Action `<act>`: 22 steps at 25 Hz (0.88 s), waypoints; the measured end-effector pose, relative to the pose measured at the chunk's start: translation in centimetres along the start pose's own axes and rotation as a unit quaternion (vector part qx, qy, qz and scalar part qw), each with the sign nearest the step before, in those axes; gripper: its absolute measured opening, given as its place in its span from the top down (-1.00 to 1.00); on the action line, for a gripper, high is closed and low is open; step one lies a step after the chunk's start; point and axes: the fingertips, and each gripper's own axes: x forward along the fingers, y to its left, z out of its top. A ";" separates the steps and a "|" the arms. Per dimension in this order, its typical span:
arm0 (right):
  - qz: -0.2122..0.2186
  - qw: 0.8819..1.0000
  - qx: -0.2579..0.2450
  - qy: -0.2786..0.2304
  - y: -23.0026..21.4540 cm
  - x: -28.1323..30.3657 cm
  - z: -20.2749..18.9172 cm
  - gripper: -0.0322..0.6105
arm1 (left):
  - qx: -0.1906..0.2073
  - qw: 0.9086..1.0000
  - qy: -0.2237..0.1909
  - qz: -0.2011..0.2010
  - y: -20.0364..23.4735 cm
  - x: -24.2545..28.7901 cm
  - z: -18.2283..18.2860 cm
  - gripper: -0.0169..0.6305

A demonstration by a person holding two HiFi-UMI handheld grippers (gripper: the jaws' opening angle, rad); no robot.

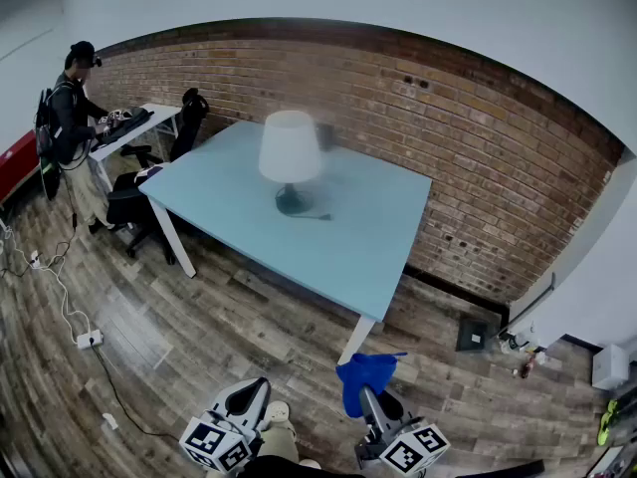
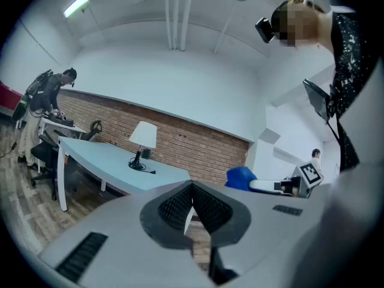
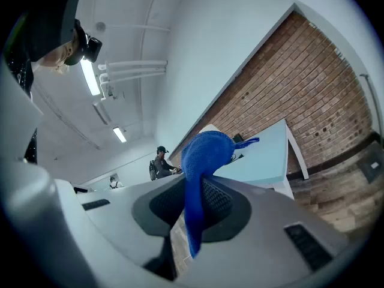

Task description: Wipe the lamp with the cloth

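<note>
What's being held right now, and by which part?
The right gripper pinches the blue cloth partway along, a bunch above the jaws, a tail below. The left gripper is shut, empty.

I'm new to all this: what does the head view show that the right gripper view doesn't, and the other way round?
Only the head view shows the lamp with its white shade, the left gripper and cables on the floor. Only the right gripper view shows the ceiling lights and, close up, the right gripper with its jaws shut on the cloth. Both show the blue cloth, the table, the brick wall and a person at a far desk.
</note>
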 end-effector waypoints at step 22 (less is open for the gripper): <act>0.013 0.999 -0.041 -0.014 -2.8 30.1 6.0 0.71 | 0.003 0.998 -0.012 -0.055 22.7 19.0 9.8 0.92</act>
